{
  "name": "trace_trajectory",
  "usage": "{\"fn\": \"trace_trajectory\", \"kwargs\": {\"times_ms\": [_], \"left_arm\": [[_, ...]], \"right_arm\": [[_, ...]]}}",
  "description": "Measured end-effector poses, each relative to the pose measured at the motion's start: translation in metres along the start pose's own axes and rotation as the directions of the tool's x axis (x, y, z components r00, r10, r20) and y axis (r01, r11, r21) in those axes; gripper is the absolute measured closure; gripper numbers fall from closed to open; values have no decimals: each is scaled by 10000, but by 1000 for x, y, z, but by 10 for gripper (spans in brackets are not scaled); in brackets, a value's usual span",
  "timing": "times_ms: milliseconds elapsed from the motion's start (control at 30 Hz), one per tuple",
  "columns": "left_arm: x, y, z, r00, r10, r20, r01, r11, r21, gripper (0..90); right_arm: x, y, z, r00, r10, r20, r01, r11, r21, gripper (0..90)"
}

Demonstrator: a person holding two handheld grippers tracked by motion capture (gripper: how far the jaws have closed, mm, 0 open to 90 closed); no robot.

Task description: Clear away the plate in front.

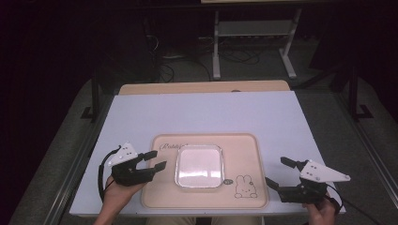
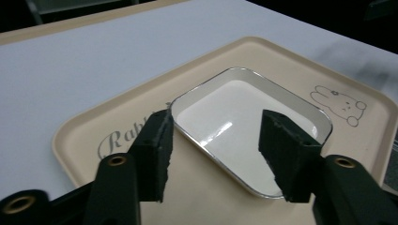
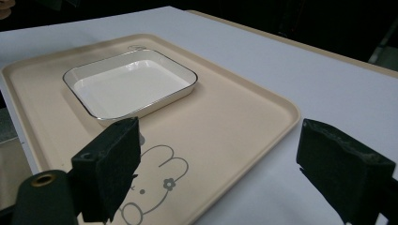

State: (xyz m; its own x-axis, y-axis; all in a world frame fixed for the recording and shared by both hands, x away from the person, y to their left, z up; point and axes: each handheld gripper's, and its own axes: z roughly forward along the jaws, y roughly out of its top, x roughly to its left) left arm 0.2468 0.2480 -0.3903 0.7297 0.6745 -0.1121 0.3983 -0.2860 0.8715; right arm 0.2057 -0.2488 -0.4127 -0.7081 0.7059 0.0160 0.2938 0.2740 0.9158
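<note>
A white square dish [image 1: 199, 166] with a thin dark rim rests empty on a beige tray [image 1: 244, 149] printed with a rabbit drawing. My left gripper [image 1: 156, 160] hovers at the tray's left edge, open, with nothing between its pads; the left gripper view looks past them at the dish [image 2: 248, 126] on the tray [image 2: 94, 136]. My right gripper [image 1: 279, 172] stands wide open off the tray's right edge, holding nothing. In the right gripper view the dish [image 3: 129, 84] lies ahead on the tray [image 3: 225, 117].
The tray lies on a white tabletop [image 1: 206, 112] with a wooden strip [image 1: 202, 87] along its far edge. Beyond it are a dark floor, cables and a metal stand [image 1: 253, 42].
</note>
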Motion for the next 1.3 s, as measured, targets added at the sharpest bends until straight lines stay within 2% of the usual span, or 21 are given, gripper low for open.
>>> {"fn": "trace_trajectory", "kwargs": {"times_ms": [33, 67, 233, 433, 933, 1100, 1300], "left_arm": [[1, -1, -1, 10000, -36, -11, 36, 10000, -30, 414], [1, -2, -2, 10000, -37, -10, 37, 10000, -49, 371], [3, -6, -5, 10000, 93, -9, -93, 10000, -10, 328], [7, -13, -10, 9999, -103, -131, 102, 9999, -98, 291], [10, -33, -24, 9988, -64, -485, 53, 9997, -225, 275], [9, -39, -29, 9977, 72, -667, -92, 9995, -297, 272], [8, -46, -27, 9976, 159, -667, -162, 9999, -39, 254]], "right_arm": [[0, 0, 0, 10000, 0, 0, 0, 10000, 0, 131], [0, 0, 0, 10000, -4, 6, 4, 10000, 15, 131], [0, 0, 2, 10000, -51, -18, 51, 9999, 107, 131], [-1, 0, 3, 10000, -66, 27, 66, 9998, 184, 131], [-1, -1, 5, 9999, -134, 84, 131, 9992, 374, 131], [-1, -1, 6, 9998, -169, 53, 167, 9990, 411, 131], [-1, -1, 5, 9999, -102, 48, 100, 9991, 416, 131]]}}
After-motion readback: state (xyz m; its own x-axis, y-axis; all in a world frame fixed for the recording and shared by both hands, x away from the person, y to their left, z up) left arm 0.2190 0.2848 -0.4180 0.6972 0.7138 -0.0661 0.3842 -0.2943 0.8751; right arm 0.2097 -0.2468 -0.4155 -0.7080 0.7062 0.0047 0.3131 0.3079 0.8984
